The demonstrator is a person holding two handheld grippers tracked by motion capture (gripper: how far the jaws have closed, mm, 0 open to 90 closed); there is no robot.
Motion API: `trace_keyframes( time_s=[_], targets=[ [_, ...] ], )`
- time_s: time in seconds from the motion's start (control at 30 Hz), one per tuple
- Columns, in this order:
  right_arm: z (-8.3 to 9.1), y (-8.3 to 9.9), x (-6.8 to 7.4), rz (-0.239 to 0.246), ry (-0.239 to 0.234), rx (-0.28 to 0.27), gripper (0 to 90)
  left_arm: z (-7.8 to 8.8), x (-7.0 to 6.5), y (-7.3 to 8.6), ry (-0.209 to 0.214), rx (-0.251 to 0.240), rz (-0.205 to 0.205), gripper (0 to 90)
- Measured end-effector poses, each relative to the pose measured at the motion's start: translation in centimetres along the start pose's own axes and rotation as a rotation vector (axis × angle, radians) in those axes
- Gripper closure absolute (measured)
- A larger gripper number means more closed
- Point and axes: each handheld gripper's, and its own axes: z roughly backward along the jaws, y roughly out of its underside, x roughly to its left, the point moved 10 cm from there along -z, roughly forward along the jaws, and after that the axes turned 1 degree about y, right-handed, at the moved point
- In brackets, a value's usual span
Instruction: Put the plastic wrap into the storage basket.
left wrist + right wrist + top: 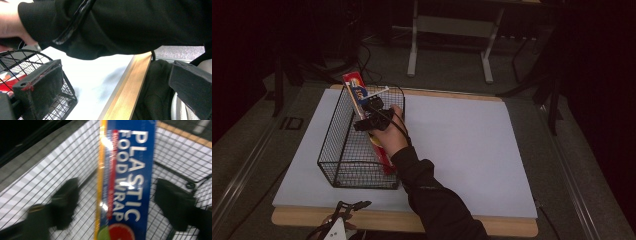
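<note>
Right gripper [117,202] wide open astride wrap box [127,182], long axis running forward between fingers [175,205]; left gripper [349,207] open, farther off.

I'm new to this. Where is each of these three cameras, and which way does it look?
High view: above the near side, looking forward and down on the table; forearm and right gripper at the basket.
Left gripper view: low at the table's near edge, looking across; sleeve overhead.
Right gripper view: looks into the basket, jaws either side of the box.
All three show the basket.
</note>
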Motion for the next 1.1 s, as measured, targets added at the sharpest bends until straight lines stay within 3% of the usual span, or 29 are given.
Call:
trace_keyframes(
  time_s=[0.23,0.27,0.47,0.63,0.8,0.9,1.1],
  targets=[
    [2.3,-0.2,0.3,0.037,-0.043,-0.05,13.0,-0.1,-0.1,0.1,0.002,0.004,0.002,0.1],
    [3.2,-0.3,0.1,0.071,-0.046,-0.077,13.9,-0.1,-0.1,0.1,0.003,0.006,0.003,0.1],
    [5.2,0.3,-0.5,0.125,-0.12,-0.087,14.7,-0.2,-0.1,0.2,0.006,0.009,0.006,0.0],
    [6.9,1.0,-1.9,0.164,-0.097,-0.114,16.8,-0.3,-0.1,0.2,0.006,0.01,0.009,0.1],
    [8.9,2.3,-3.3,0.147,-0.103,-0.118,16.7,-0.3,-0.1,0.3,0.006,0.016,0.01,0.1],
    [10.0,3.3,-4.5,0.168,-0.071,-0.139,13.8,-0.3,0.0,0.4,0.004,0.018,0.012,0.1],
    [11.8,5.1,-6.5,0.164,-0.062,-0.178,13.1,-0.4,-0.1,0.4,0.002,0.021,0.011,0.1]
  ],
)
